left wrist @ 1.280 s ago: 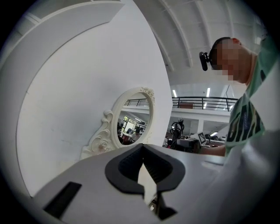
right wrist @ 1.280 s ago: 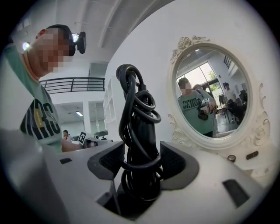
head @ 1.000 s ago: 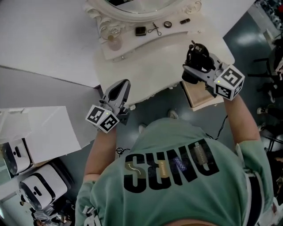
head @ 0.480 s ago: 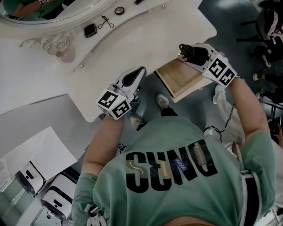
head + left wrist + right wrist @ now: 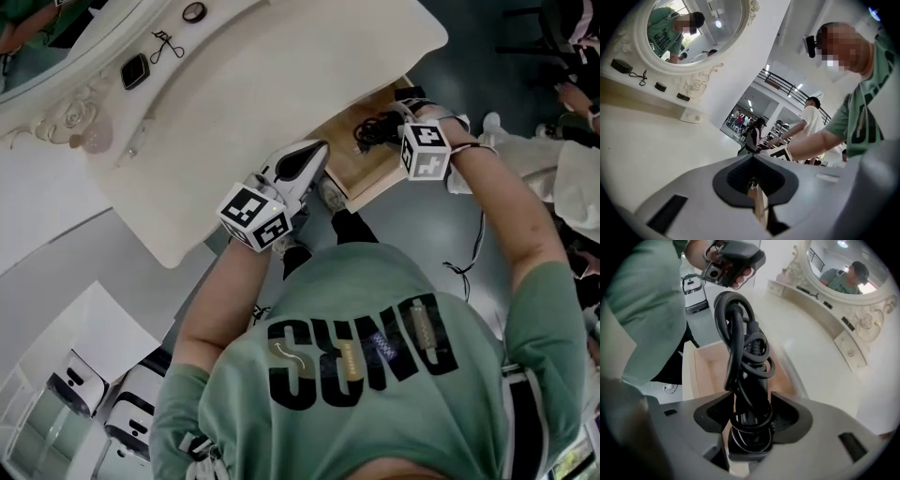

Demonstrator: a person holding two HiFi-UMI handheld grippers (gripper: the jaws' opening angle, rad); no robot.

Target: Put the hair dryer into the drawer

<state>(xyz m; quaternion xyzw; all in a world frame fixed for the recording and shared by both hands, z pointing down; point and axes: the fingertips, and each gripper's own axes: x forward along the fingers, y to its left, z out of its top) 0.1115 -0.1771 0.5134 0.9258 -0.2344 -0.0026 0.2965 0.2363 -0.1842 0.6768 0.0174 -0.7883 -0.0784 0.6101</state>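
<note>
Right gripper [image 5: 750, 427] is clamped on the hair dryer [image 5: 752, 380], cord [image 5: 733, 319] wound round it, held over the open drawer [image 5: 707, 369]. Left gripper [image 5: 757, 199] is closed and empty, at the table [image 5: 281, 75] edge

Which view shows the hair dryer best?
The right gripper view: the hair dryer, cord wrapped round it, fills the centre, gripped by the right claw. The head view shows only a small dark shape over the drawer. The left gripper view misses it.

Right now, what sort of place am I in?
Probably a mock dressing corner in a large hall: an ornate white vanity with oval mirror, an open wooden drawer, people beyond.
</note>
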